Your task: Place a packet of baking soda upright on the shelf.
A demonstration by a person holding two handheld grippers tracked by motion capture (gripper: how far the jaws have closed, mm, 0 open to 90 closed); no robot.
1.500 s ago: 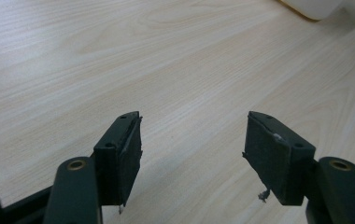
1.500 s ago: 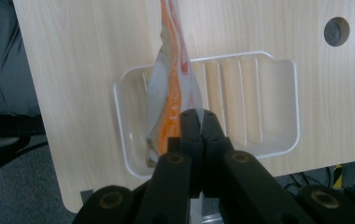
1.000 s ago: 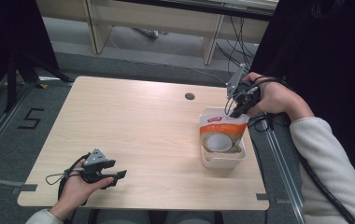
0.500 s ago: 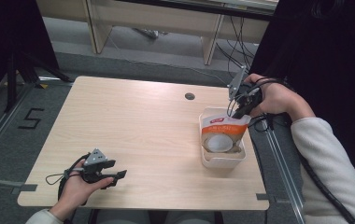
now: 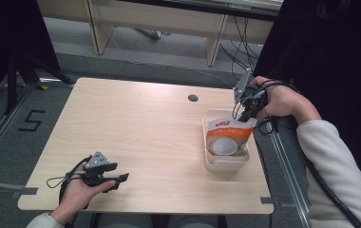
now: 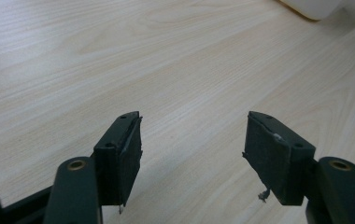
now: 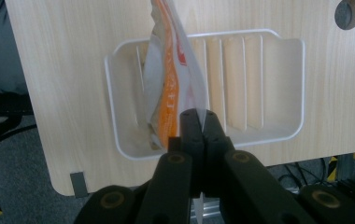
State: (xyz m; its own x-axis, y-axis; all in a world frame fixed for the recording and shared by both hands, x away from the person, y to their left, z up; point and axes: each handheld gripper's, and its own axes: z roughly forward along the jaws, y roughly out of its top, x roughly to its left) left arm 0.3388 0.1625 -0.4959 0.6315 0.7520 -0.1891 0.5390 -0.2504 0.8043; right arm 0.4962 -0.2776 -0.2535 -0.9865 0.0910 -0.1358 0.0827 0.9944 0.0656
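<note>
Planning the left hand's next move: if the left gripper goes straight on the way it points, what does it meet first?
Probably nothing soon: ahead of the open left gripper is bare table. The white tray sits far off, right of its line, so it may pass it; depth is unclear.

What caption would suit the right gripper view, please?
Right gripper pinching the edge of an orange-and-white pouch above a white slotted tray.

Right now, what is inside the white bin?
An orange and white pouch stands in the white bin, its top edge pinched by the right gripper. Slotted dividers show beside it; the bin floor beneath the pouch is covered.
</note>
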